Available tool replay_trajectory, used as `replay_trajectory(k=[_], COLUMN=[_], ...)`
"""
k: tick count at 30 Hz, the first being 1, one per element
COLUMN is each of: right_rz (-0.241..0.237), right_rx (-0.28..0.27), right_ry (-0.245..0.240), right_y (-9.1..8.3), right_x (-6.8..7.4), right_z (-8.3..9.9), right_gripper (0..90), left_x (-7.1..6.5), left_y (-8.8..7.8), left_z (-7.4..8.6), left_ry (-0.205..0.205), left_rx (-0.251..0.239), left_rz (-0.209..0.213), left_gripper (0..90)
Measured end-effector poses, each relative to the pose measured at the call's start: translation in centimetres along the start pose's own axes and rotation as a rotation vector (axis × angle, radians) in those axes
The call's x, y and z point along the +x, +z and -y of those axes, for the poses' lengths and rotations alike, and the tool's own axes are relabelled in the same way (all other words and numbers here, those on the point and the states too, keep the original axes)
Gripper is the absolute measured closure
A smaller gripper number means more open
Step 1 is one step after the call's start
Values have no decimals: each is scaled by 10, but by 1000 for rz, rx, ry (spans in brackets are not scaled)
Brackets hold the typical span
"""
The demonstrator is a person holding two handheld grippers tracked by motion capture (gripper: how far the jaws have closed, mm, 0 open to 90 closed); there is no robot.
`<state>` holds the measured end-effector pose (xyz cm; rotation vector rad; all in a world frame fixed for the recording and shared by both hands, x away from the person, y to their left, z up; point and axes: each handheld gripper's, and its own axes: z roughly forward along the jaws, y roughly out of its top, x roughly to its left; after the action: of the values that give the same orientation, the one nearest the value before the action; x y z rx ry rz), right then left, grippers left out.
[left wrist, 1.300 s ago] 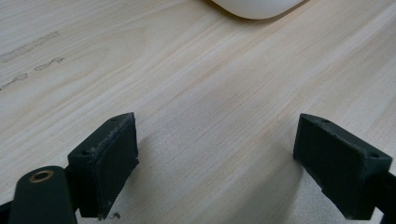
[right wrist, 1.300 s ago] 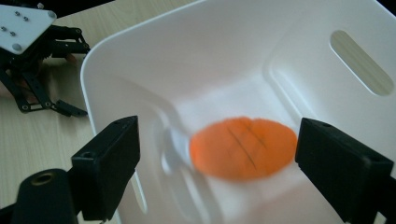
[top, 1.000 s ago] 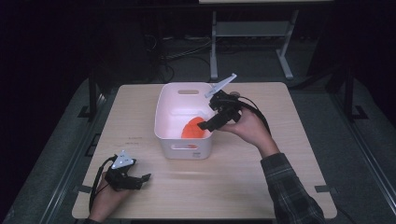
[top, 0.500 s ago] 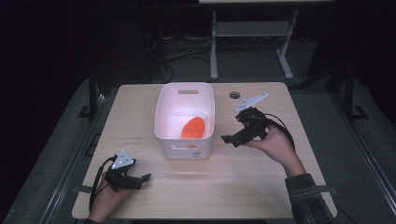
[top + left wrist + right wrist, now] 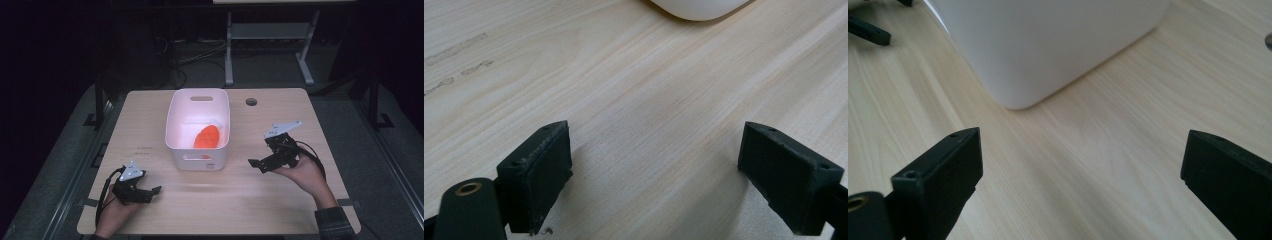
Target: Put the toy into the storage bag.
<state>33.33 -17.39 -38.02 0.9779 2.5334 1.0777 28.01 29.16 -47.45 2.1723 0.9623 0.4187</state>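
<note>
Right of the white plastic bin (image 5: 198, 131) holding an orange object (image 5: 207, 136), the empty wide-open right gripper (image 5: 260, 162) could nudge it if swung left.

Orange, perhaps oval object (image 5: 207, 136) inside white bin (image 5: 173, 125)

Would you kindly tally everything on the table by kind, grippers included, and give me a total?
White plastic bin: 1
Orange object in the bin: 1
Handheld grippers, the left gripper and the right gripper, both open and empty: 2
Total: 4
</note>
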Motion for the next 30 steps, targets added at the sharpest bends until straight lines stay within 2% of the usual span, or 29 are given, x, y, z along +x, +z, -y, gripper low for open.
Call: replay_trajectory(k=[4,14,23,30], right_rz=[13,78,153,193], right_rx=[-9,-39,-14,26], right_ry=[29,59,107,100], right_y=[4,5,7,12], right_x=[0,0,0,3], right_z=[25,71,111,128], right_gripper=[29,29,29,18], left_x=[0,0,0,0], left_y=[0,0,0,0], left_z=[0,0,0,0], left_ry=[-3,-3,-3,-2], left_rx=[-4,-4,-3,-3], left_rz=[0,0,0,0], left_gripper=[130,130,130,130])
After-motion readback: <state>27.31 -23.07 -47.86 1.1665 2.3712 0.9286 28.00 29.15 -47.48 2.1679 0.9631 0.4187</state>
